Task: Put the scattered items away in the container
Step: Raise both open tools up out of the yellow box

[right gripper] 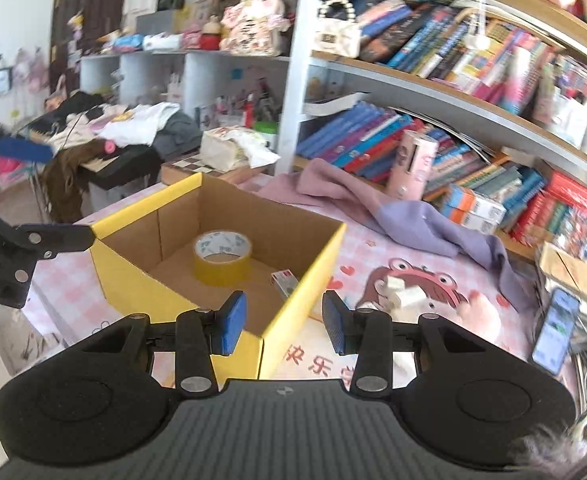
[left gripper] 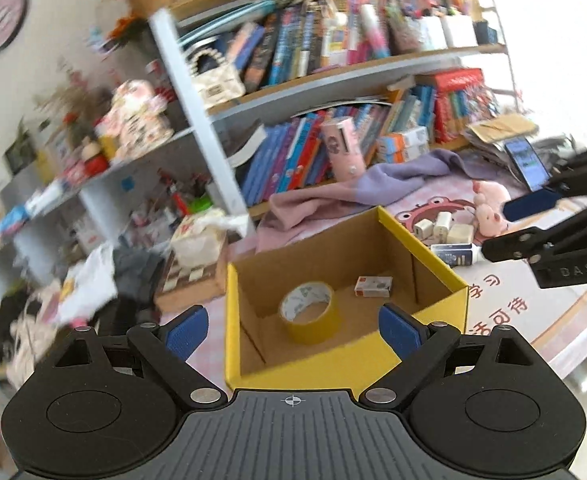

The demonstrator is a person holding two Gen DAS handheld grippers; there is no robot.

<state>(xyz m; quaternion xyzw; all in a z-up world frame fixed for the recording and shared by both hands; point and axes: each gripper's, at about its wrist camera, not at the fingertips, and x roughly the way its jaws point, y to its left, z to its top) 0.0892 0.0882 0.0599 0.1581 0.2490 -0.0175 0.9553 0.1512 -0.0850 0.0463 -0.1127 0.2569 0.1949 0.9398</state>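
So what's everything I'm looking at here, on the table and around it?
cardboard box: one, yellow outside, brown inside, open, on the table
tape roll: one, yellow, inside the box
small carton: one, white and red, inside the box
white blocks: a few, on the table mat beside the box
small bottle: one, white, lying by the blocks
plush toy: one, pink, on the mat
cloth: one, pink and lilac, behind the box
phone: one, screen lit, at the table edge
books: many, on shelves
left gripper: one, open, empty
right gripper: one, open, empty
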